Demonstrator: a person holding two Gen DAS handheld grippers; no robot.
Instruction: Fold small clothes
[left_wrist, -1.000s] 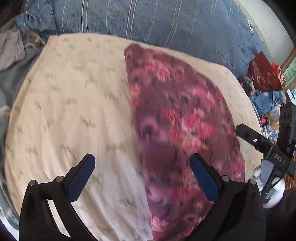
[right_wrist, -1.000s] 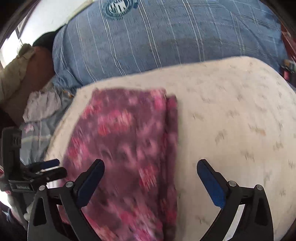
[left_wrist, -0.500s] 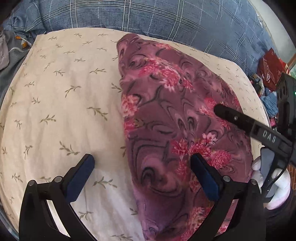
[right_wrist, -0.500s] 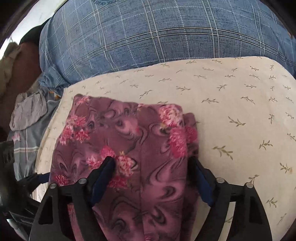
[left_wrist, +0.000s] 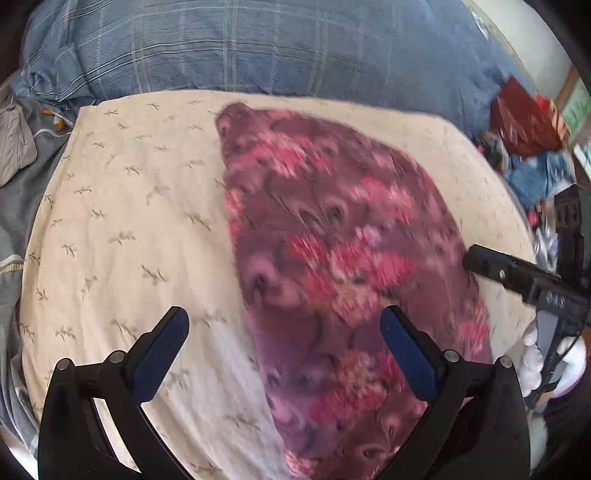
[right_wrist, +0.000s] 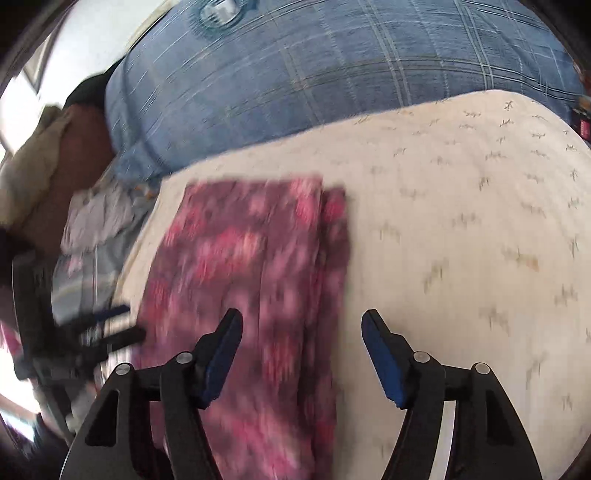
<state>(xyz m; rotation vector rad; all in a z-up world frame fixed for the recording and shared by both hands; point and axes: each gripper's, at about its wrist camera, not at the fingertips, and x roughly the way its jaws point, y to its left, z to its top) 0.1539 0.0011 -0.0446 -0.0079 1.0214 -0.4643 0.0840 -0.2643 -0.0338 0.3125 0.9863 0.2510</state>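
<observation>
Purple floral fleece makes up the garment, which lies already folded into a long strip on the cream sprig-printed cushion, toward that cushion's right half in the left wrist view. A second layer edge is seen along its right side in the right wrist view.

The right gripper is held above the strip's near right edge; its jaws are closing, with fabric seen below the gap but no pad pressed on it. The left gripper has its jaws wide and empty, straddling the strip's left edge.

Probable faults:
- Only the top layer may be caught, so the earlier fold would be pulled open.
- The cushion cover may be pinched together with the fleece, since both are soft.
- Uneven lifting by one side may skew the next fold.

The blue plaid bedding lies behind, clear of the work.
</observation>
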